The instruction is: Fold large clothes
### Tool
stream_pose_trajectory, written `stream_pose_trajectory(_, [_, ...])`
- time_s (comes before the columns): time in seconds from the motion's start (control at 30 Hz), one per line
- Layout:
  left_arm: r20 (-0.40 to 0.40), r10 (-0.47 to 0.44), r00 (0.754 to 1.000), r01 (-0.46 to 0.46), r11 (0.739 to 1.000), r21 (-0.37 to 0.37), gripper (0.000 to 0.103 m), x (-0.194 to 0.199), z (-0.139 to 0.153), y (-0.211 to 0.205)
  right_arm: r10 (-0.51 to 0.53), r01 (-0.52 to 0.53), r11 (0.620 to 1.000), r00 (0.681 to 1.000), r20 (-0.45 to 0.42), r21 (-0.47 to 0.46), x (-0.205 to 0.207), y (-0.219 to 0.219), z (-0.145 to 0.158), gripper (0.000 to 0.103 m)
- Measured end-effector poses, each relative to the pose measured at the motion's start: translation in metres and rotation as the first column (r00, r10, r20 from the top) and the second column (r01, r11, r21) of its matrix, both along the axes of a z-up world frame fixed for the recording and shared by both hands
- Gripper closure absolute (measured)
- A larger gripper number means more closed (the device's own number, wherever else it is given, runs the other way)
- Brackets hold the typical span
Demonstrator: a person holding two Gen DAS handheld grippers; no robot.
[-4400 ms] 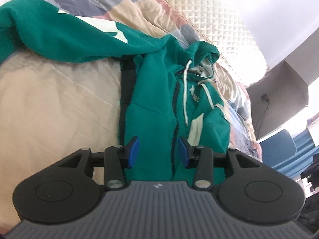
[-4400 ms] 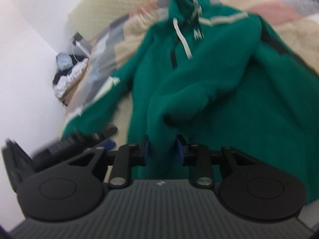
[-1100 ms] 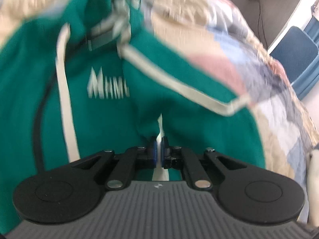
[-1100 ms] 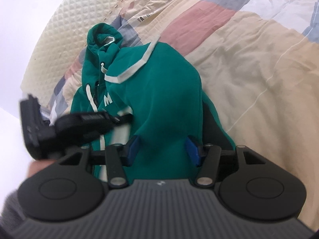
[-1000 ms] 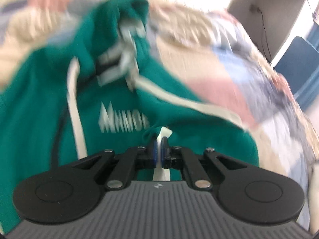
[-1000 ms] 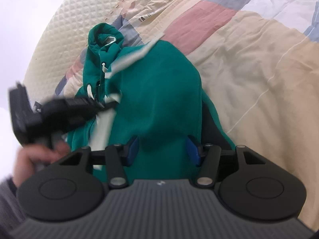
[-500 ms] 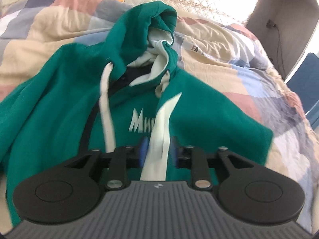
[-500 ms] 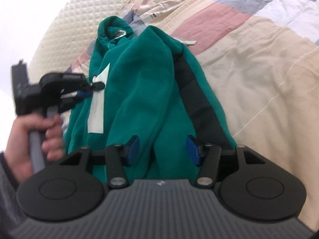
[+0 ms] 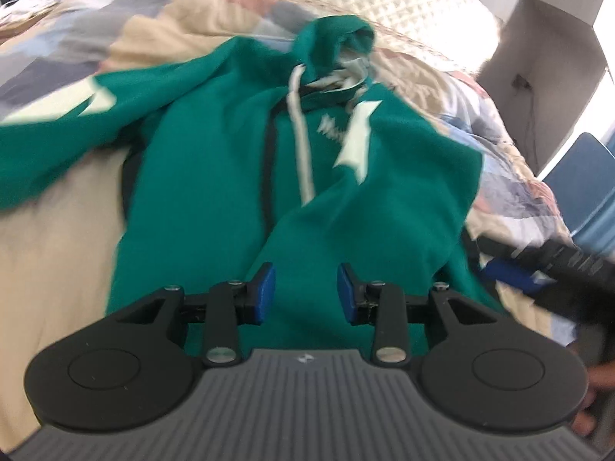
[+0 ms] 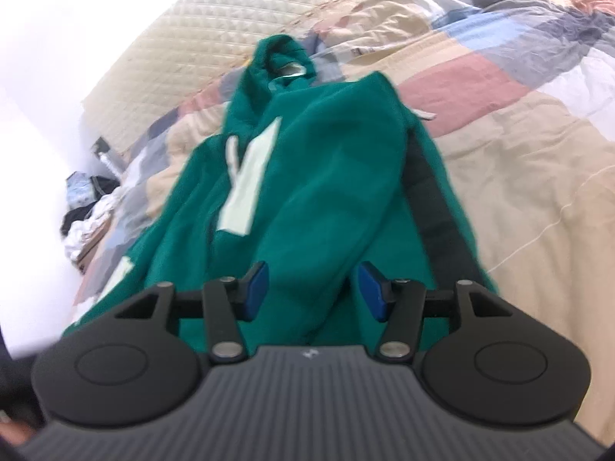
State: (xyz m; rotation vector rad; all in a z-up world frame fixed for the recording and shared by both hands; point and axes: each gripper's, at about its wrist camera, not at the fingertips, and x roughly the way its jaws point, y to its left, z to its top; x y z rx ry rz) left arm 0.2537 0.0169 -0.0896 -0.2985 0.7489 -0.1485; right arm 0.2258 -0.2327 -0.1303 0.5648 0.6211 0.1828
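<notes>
Spread over the patchwork bed [image 9: 69, 230], green hoodie [image 9: 215, 192], hood toward the quilted headboard [image 9: 423, 11], one sleeve folded across the chest, the other flung out sideways. Soft, thick fleece: probably light, limp, prone to sagging and bunching; best pinched at cuff, hem or side seam. Left gripper [image 9: 305, 292] just above the lower body, jaws opening, nothing between. Right gripper [image 10: 313, 292] near the hem's dark side panel, jaws half apart, empty.
</notes>
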Motion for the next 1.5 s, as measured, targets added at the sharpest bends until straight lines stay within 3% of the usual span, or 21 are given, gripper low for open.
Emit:
stream_pose_trajectory(0.17, [0.036,-0.042,0.998,0.040,0.998,0.056,0.062,-0.020,-0.009,0.002,0.042,-0.042,0.999,0.998,0.055,-0.006,-0.013,0.013,0.015,0.048])
stream_pose_trajectory(0.33, [0.000,-0.038,0.999,0.038,0.995,0.089,0.063,-0.010,-0.020,-0.003,0.115,-0.109,0.989,0.992,0.054,-0.100,-0.004,0.040,0.011,0.049])
stream_pose_trajectory(0.43, [-0.006,-0.041,0.999,0.042,0.995,0.088,0.063,-0.004,-0.021,-0.002,0.160,-0.153,0.974,0.987,0.029,-0.164,0.009,0.058,0.001,0.059])
stream_pose_trajectory(0.53, [-0.006,-0.039,0.999,0.039,0.997,0.070,0.063,-0.001,-0.022,0.002,0.187,-0.186,0.962,0.982,-0.014,-0.202,0.020,0.065,-0.014,0.059])
stream_pose_trajectory(0.63, [0.010,-0.029,1.000,0.029,0.999,0.045,0.062,-0.001,-0.021,0.006,0.187,-0.203,0.964,0.977,-0.107,-0.171,0.032,0.063,-0.035,0.060])
stream_pose_trajectory(0.7, [0.017,-0.004,1.000,0.004,1.000,0.006,0.062,-0.002,-0.018,0.011,0.187,-0.203,0.969,0.975,-0.119,-0.138,0.035,0.059,-0.043,0.061])
stream_pose_trajectory(0.8, [0.050,0.051,0.997,-0.050,0.998,-0.026,0.059,-0.007,-0.009,0.024,0.196,-0.215,0.961,0.973,-0.124,-0.174,0.034,0.064,-0.040,0.062])
stream_pose_trajectory(0.93, [0.080,0.182,0.980,-0.179,0.983,-0.045,0.041,-0.018,0.002,0.050,0.206,-0.229,0.946,0.971,-0.118,-0.229,0.031,0.072,-0.038,0.060])
stream_pose_trajectory(1.1, [0.050,0.281,0.958,-0.285,0.954,0.094,0.038,-0.013,0.011,0.082,0.211,-0.235,0.948,0.969,-0.128,-0.216,0.022,0.066,-0.031,0.060])
stream_pose_trajectory(1.17, [0.021,0.313,0.949,-0.314,0.944,0.099,0.034,-0.008,0.010,0.103,0.215,-0.237,0.951,0.968,-0.128,-0.197,0.017,0.064,-0.028,0.059])
stream_pose_trajectory(1.27, [-0.032,0.359,0.933,-0.357,0.933,0.049,0.029,-0.003,0.008,0.136,0.215,-0.237,0.954,0.967,-0.133,-0.182,0.012,0.064,-0.025,0.059])
stream_pose_trajectory(1.33, [-0.061,0.371,0.927,-0.373,0.927,-0.032,0.027,0.002,0.002,0.163,0.221,-0.240,0.955,0.967,-0.124,-0.175,0.009,0.064,-0.022,0.059])
stream_pose_trajectory(1.5, [-0.077,0.449,0.890,-0.456,0.878,-0.149,0.023,0.008,-0.019,0.205,0.238,-0.251,0.953,0.967,-0.093,-0.172,0.003,0.065,-0.015,0.058])
